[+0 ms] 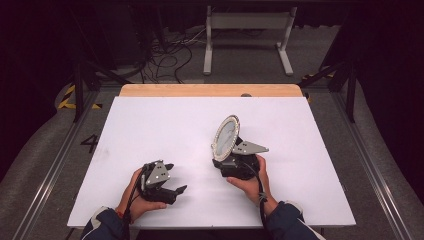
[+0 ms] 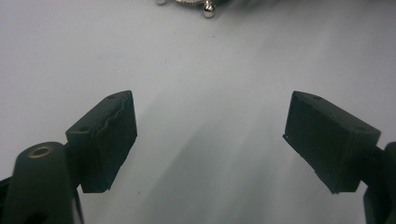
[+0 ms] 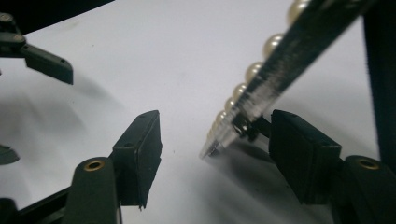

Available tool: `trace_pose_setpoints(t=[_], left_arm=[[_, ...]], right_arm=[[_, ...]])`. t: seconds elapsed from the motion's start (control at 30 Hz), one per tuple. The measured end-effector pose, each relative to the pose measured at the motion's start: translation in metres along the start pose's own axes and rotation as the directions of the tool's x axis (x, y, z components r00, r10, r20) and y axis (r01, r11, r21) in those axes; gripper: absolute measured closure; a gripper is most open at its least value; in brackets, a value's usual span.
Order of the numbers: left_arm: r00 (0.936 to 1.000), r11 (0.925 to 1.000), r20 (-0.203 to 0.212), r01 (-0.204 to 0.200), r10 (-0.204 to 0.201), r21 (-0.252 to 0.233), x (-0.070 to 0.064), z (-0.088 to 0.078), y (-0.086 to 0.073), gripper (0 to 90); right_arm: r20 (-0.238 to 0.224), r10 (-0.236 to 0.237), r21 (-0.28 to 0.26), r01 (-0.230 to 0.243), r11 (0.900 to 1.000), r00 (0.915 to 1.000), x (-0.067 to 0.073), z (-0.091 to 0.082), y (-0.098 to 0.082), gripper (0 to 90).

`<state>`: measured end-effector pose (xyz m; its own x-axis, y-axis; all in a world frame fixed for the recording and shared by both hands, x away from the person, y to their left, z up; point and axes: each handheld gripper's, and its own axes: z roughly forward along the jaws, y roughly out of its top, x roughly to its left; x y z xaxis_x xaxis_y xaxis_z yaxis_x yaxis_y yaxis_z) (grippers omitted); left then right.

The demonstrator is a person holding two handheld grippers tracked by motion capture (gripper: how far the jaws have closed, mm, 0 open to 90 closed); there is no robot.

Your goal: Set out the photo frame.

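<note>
While both hands rest low on the white tabletop (image 1: 165,120), an oval pearl-rimmed mirror (image 1: 225,136) stands tilted at the right tongs (image 1: 231,161).

In the right gripper view the mirror's pearl-studded edge (image 3: 261,93) runs down between the jaws, which are spread with a clear gap on the left side; its small stand touches the right jaw, so the tongs are released, not clenched on it. The left tongs (image 1: 176,180) hover just beside the person's left hand (image 1: 140,200), jaws wide apart and holding nothing, with the mirror's beaded base (image 2: 191,3) well ahead of them.
</note>
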<state>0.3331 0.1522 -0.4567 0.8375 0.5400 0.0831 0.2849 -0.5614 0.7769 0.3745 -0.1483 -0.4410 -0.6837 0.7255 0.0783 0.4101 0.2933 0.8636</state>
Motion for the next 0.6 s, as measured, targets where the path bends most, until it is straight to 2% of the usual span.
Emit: trace_pose_setpoints(t=[0.17,0.3,0.43,0.53,0.6], left_arm=[[0.9999,1.0000,-0.011,0.007,-0.007,-0.006,0.000,-0.003,-0.002,17.2],[0.9999,1.0000,-0.007,0.009,-0.009,0.001,0.000,-0.003,-0.004,17.2],[1.0000,1.0000,-0.005,0.007,-0.007,-0.002,0.000,-0.002,-0.003,17.2],[1.0000,1.0000,-0.003,0.004,-0.004,0.000,0.000,-0.002,-0.003,17.2],[1.0000,1.0000,-0.005,0.002,-0.002,0.006,0.001,-0.001,-0.003,17.1]], right_arm=[[0.018,0.021,0.002,-0.021,1.000,0.9996,0.004,0.013,0.003,33.3],[0.029,0.066,-0.008,-0.066,0.998,0.9974,0.003,0.016,0.004,34.7],[0.053,0.074,-0.010,-0.074,0.997,0.9958,0.003,0.017,0.004,41.7],[0.056,0.087,-0.009,-0.086,0.996,0.9946,-0.001,0.015,0.004,51.6],[0.048,0.096,-0.009,-0.096,0.995,0.9942,-0.003,0.014,0.003,54.1]])
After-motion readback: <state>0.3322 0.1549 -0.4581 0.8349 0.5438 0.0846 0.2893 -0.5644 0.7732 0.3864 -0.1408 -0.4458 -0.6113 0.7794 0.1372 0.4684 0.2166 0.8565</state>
